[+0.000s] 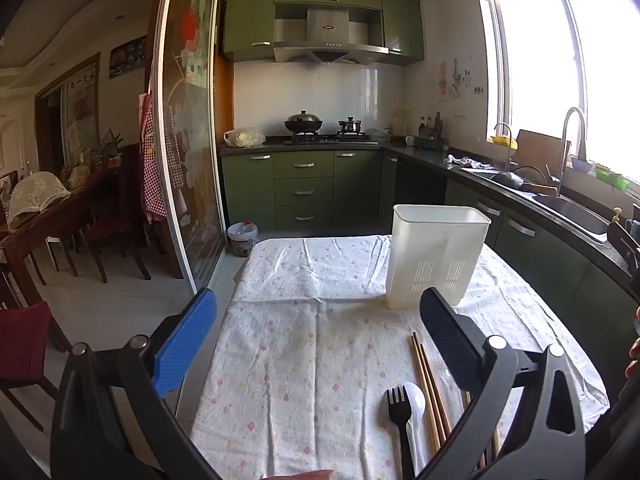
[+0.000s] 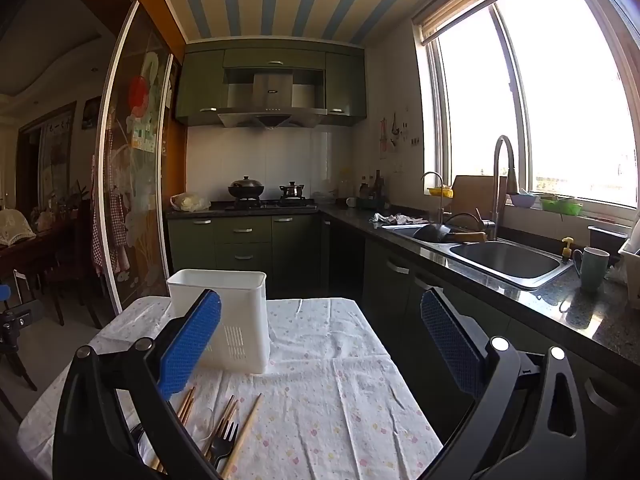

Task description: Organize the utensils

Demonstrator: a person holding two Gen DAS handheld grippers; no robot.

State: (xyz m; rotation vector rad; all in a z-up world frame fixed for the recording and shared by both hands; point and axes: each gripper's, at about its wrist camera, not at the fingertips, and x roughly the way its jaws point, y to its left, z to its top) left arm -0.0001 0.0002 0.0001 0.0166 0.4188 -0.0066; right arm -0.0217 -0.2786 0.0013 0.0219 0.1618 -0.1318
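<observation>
A white plastic utensil holder (image 1: pixel 436 254) stands upright on the floral tablecloth (image 1: pixel 312 344); it also shows in the right wrist view (image 2: pixel 236 316). Near the table's front edge lie a black fork (image 1: pixel 398 412), a white spoon (image 1: pixel 414 404) and brown chopsticks (image 1: pixel 430 396). The right wrist view shows another black fork (image 2: pixel 224 442) and several chopsticks (image 2: pixel 244 428). My left gripper (image 1: pixel 320 320) is open and empty above the cloth, left of the utensils. My right gripper (image 2: pixel 320 332) is open and empty, to the right of the holder.
A green cabinet run with a dark counter and sink (image 2: pixel 504 260) stands to the right of the table. A mug (image 2: pixel 594 268) sits on the counter. A stove with pots (image 1: pixel 304 124) is at the back. A dining table and chairs (image 1: pixel 60 216) are to the left.
</observation>
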